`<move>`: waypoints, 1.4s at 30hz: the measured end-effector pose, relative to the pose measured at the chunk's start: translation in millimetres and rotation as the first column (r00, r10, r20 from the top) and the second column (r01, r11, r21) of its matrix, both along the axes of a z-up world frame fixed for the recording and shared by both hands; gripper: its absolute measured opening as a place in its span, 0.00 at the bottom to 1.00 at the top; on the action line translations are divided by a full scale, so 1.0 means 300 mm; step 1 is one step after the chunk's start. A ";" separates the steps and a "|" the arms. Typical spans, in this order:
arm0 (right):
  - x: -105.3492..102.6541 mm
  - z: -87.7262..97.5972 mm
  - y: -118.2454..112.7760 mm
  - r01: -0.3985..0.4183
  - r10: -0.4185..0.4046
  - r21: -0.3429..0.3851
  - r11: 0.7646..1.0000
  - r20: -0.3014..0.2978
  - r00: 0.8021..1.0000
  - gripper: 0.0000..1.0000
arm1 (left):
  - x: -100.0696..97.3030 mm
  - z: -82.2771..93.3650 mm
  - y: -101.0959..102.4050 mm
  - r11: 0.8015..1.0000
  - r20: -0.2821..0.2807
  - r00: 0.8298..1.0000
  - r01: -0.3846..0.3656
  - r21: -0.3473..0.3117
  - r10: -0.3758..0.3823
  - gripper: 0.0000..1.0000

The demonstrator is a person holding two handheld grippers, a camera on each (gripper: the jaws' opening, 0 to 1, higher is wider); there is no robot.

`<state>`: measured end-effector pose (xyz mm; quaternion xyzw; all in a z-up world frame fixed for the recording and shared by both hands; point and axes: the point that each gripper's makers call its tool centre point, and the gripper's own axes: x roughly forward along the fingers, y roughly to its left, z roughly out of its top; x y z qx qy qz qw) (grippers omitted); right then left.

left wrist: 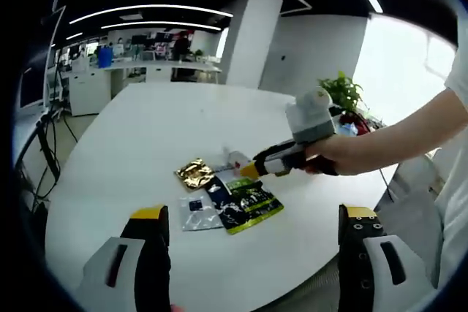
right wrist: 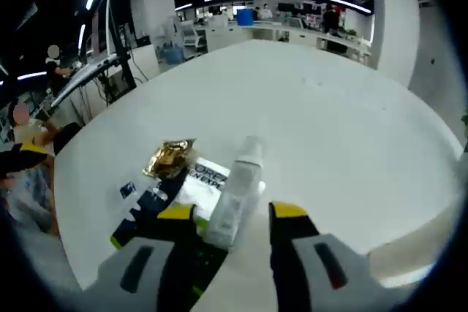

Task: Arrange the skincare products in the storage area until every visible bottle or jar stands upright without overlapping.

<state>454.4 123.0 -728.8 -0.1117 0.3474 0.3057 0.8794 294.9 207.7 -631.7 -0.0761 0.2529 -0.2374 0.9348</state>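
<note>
A white bottle (right wrist: pixel 235 191) lies on its side on the white table (right wrist: pixel 329 107), its base between the jaws of my right gripper (right wrist: pixel 232 213). The jaws stand open on either side of it with small gaps. In the left gripper view the same bottle (left wrist: pixel 235 158) shows as a small white shape just past the tips of the right gripper (left wrist: pixel 250 169), which a hand holds from the right. My left gripper (left wrist: pixel 254 218) hangs open nearer the table's front edge, with nothing between its jaws.
Flat sachets lie beside and under the bottle: a gold sachet (right wrist: pixel 170 157) (left wrist: pixel 196 173), a white printed sachet (right wrist: pixel 199 178), a silver sachet (left wrist: pixel 199 213) and a black-and-green sachet (left wrist: pixel 250 206). A potted plant (left wrist: pixel 341 93) stands beyond the table's right edge.
</note>
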 end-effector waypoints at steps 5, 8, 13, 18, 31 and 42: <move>0.003 -0.025 -0.014 0.007 -0.007 -0.033 0.999 0.002 1.000 0.27 | -0.002 -0.004 -0.001 1.000 -0.007 1.000 0.005 0.001 -0.005 0.94; -0.005 -0.034 -0.041 0.052 -0.053 -0.036 0.998 -0.035 0.998 0.22 | -0.003 -0.004 -0.002 1.000 -0.009 1.000 0.006 0.001 -0.006 0.94; -0.019 -0.030 -0.059 0.044 -0.044 -0.026 0.999 -0.024 0.999 0.21 | -0.002 -0.002 -0.003 1.000 -0.007 1.000 0.007 0.001 -0.007 0.93; -0.052 -0.026 -0.077 0.110 -0.104 0.069 0.992 -0.086 0.991 0.20 | -0.001 0.003 -0.004 1.000 -0.003 1.000 0.005 -0.004 -0.005 0.93; -0.244 0.045 -0.136 0.291 -0.184 0.403 0.868 -0.284 0.941 0.20 | -0.004 -0.011 -0.027 0.999 -0.022 0.999 0.039 -0.007 -0.039 0.93; -0.378 0.126 -0.186 0.406 -0.215 0.549 0.731 -0.380 0.900 0.20 | -0.014 -0.016 -0.053 0.997 -0.048 0.996 0.073 -0.028 -0.074 0.93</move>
